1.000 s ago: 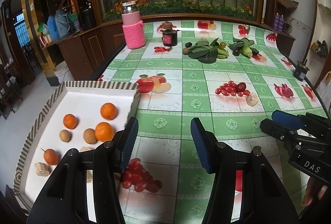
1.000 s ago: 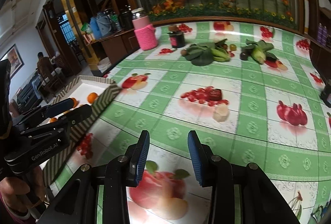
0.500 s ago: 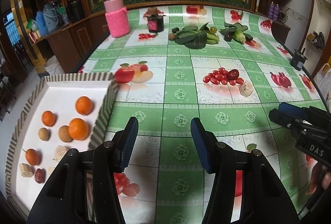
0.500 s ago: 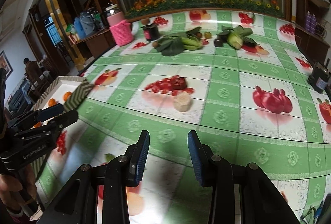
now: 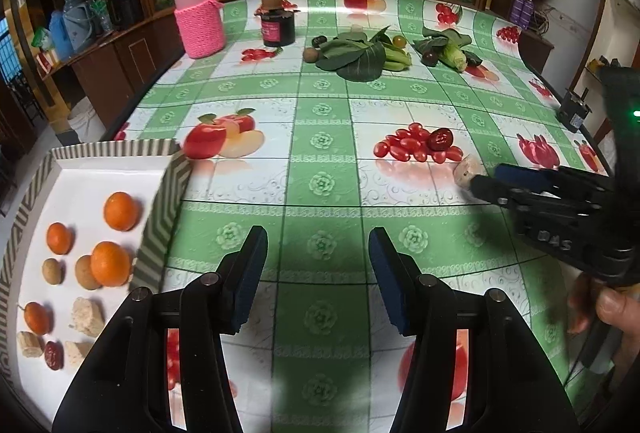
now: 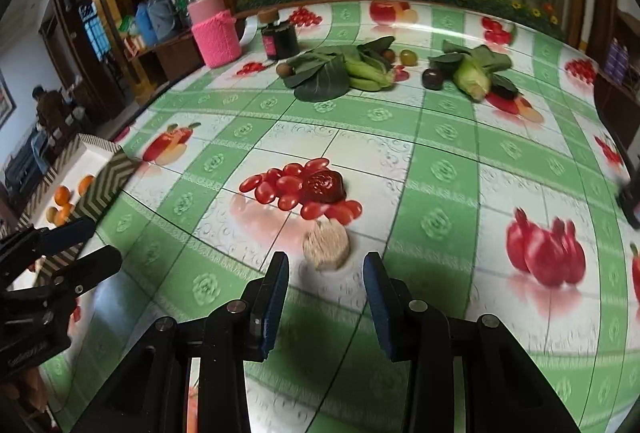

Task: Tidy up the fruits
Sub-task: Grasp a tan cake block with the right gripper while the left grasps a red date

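In the left wrist view, the left hand-held gripper [image 5: 316, 265] is hovering with jaws apart and empty over the bench [image 5: 320, 161], beside the tray [image 5: 160, 225] holding oranges [image 5: 110, 263].

In the right wrist view, the right hand-held gripper [image 6: 325, 283] is gaping empty just short of a beige fruit chunk [image 6: 326, 244] lying on the bench beside a wrinkled red date [image 6: 325, 186].

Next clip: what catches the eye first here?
The loud green-checked tablecloth printed with fruit fills both views. On it, a beige round chunk and a dark red wrinkled fruit lie just ahead of the open right tongs. At the left edge, a zigzag-rimmed tray holds oranges.
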`<action>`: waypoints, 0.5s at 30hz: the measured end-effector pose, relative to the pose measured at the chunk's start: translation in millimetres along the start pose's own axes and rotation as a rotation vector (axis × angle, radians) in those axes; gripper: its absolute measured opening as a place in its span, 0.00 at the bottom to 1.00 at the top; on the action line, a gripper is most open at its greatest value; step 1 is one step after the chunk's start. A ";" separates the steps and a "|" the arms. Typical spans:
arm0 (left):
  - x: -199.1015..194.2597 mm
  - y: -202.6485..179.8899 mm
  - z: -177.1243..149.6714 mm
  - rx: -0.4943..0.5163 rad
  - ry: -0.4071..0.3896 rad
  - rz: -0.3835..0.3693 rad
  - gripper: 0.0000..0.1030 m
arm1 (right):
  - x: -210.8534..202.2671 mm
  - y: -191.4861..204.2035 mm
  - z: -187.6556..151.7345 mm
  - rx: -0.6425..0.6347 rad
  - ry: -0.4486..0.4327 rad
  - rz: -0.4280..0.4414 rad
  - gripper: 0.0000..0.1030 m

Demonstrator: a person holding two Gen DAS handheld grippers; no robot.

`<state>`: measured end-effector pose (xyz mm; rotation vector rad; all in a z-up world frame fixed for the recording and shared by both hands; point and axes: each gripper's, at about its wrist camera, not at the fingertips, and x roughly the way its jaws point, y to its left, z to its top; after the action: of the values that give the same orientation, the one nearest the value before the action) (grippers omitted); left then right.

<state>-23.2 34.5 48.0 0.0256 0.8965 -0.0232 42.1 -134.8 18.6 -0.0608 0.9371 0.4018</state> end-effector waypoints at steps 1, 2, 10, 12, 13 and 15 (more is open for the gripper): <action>1.2 -1.7 1.7 0.001 -0.001 -0.001 0.51 | 4.9 0.5 2.7 -0.012 0.006 -0.005 0.37; 1.7 -2.4 3.3 0.001 -0.003 -0.002 0.51 | 9.0 0.7 4.6 -0.020 0.011 -0.007 0.37; 17.8 -22.1 24.4 -0.005 0.015 -0.046 0.51 | 2.5 -15.8 -0.2 0.002 -0.048 0.016 0.25; 25.1 -31.9 30.8 0.008 0.030 -0.059 0.51 | -9.8 -27.7 -0.2 0.039 -0.088 0.021 0.25; 30.5 -38.4 34.4 0.016 0.042 -0.068 0.51 | -14.8 -34.6 -0.4 0.062 -0.105 0.029 0.25; 39.3 -49.7 42.1 0.015 0.054 -0.097 0.51 | -18.8 -43.9 -2.1 0.091 -0.113 0.027 0.25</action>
<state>32.7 -16.8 43.0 -0.0034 0.9514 -0.1206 46.6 -181.6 26.9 0.0573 0.8438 0.3829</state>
